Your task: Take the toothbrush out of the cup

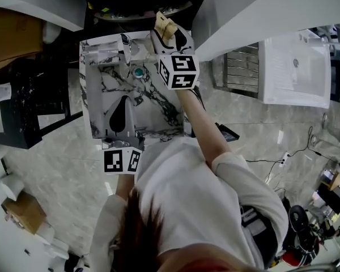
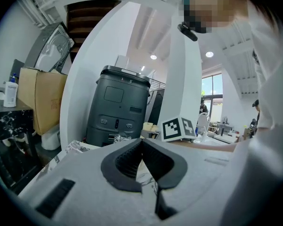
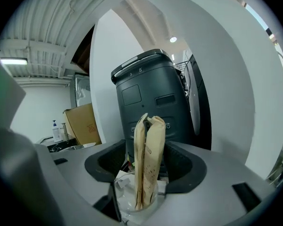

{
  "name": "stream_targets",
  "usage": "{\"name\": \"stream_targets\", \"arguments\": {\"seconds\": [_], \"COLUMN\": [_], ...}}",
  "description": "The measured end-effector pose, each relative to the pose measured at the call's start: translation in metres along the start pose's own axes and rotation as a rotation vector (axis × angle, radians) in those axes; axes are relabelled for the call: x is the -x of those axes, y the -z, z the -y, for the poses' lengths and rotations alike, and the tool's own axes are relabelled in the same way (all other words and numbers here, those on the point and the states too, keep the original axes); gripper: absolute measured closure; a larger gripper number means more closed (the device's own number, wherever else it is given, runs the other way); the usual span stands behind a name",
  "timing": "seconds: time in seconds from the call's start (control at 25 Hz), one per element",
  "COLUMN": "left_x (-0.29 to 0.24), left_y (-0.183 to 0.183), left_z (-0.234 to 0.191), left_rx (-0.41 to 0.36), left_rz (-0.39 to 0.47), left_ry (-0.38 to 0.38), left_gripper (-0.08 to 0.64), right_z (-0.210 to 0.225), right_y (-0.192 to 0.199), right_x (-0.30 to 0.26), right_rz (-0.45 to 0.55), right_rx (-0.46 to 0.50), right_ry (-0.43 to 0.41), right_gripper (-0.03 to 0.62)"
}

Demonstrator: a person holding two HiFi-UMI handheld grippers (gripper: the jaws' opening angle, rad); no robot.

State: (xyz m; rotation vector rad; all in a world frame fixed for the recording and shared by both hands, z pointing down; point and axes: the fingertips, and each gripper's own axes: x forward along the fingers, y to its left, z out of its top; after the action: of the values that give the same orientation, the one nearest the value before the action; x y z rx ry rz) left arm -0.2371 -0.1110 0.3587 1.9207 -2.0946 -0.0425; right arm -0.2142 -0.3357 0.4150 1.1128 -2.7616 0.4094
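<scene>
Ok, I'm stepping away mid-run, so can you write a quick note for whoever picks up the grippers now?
Left gripper: shut, empty, at the near edge of the marble table.
Right gripper: open, jaws either side of the paper-wrapped toothbrush, not pressing it.
The toothbrush stands upright in the clear cup.
Done: right gripper lined up.
Left to do: close on the toothbrush and lift it out.

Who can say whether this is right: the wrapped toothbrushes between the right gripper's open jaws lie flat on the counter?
Not quite. The wrapped toothbrushes stand upright in a clear cup rather than lying flat; they are between the right gripper's open jaws. The right gripper view shows it.
</scene>
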Motion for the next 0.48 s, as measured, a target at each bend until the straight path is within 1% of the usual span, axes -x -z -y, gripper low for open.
{"name": "stream_targets", "arguments": {"seconds": [0.36, 0.44, 0.48], "left_x": [0.001, 0.002, 0.002], "left_y": [0.005, 0.006, 0.006], "left_z": [-0.006, -0.009, -0.010], "left_rx": [0.010, 0.011, 0.010], "left_rz": [-0.015, -0.017, -0.018], "left_ry": [-0.023, -0.032, -0.036], "left_gripper": [0.549, 0.549, 0.549], "right_z": [-0.001, 0.001, 0.001], "right_y": [0.005, 0.006, 0.005], "right_x": [-0.021, -0.021, -0.022], "right_rz": [-0.021, -0.022, -0.023], "right_rx": [0.040, 0.042, 0.039], "right_ry": [0.012, 0.015, 0.012], "right_gripper": [0.377, 0.392, 0.412]}}
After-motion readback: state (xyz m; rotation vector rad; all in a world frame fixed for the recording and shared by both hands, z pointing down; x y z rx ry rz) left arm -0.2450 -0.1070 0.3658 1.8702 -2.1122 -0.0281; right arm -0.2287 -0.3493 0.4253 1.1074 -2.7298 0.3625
